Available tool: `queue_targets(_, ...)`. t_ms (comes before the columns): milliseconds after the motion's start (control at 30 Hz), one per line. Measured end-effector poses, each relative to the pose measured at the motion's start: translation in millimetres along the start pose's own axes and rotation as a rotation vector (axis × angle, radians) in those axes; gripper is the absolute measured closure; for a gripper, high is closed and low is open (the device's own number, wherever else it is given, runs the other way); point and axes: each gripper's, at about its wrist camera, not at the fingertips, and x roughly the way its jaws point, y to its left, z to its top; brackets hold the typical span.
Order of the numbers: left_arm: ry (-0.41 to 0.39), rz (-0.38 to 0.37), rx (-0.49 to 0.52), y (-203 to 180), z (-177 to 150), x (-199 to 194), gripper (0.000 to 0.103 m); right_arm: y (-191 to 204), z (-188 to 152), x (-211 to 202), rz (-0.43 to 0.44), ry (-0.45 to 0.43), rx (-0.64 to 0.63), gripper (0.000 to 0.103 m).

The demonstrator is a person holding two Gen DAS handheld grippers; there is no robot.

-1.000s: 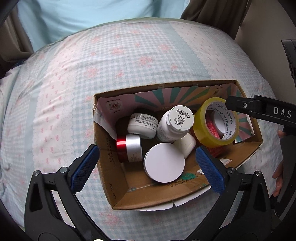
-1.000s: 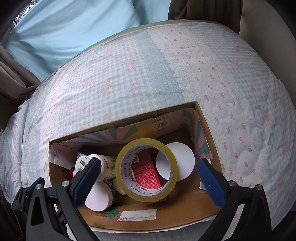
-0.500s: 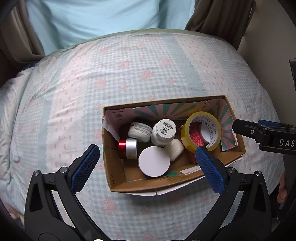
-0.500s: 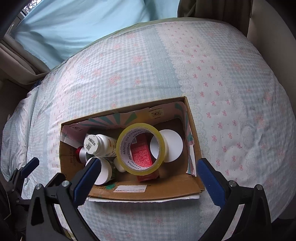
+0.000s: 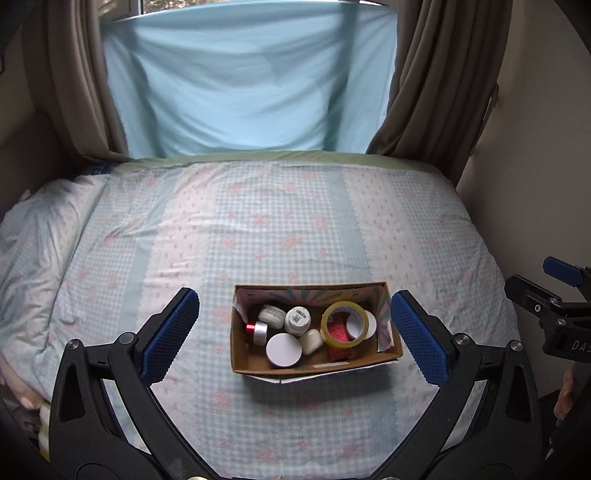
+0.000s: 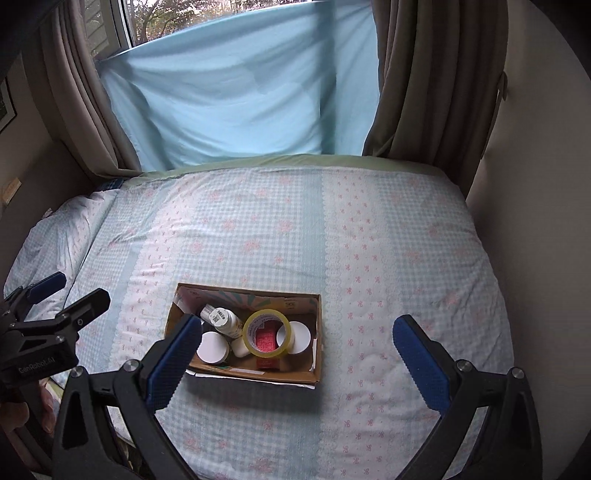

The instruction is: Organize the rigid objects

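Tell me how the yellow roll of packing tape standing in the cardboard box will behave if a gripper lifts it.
The yellow roll of packing tape stands on edge, leaning on a red carton, so it would probably roll or flop once freed. Its open core looks rigid, giving fingers a firm hold through the hole. Its glossy outer face may slip under a pinch.

Bed [image 5: 295, 229] occupies most of the view, covered by a checked pale blue and white quilt [image 6: 369, 258] with pink bows. Rumpled pillow [image 5: 33, 236] at 9 o'clock. Light blue sheet [image 6: 236, 96] hangs across the window [image 6: 177, 18] at 12 o'clock, flanked by brown curtains [image 5: 436, 74].
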Motion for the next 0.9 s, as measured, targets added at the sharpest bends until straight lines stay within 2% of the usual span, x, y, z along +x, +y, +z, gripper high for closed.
queue_targets(167,-0.132,0.024,0.014,-13.2,1.9,-59.4,0.000,-10.6,-0.2,-56.3,-0.052,-0.115,0.003,0.000)
queue_targets(367,-0.220,0.020,-0.005,-22.4,-13.0,-93.2,0.000,-20.0,-15.5,-97.0,-0.069,-0.213,0.027,0.000)
queue_targets(667,-0.262,0.005,-0.003,-28.0,-17.2,-107.8,0.000,-24.2,-23.1,-121.5,-0.088,-0.292,0.026,0.000)
queue_targets(900,-0.272,0.002,0.008,-31.1,-16.8,-112.4,0.000,-22.5,-25.3,-129.5,-0.085,-0.322,0.026,0.000)
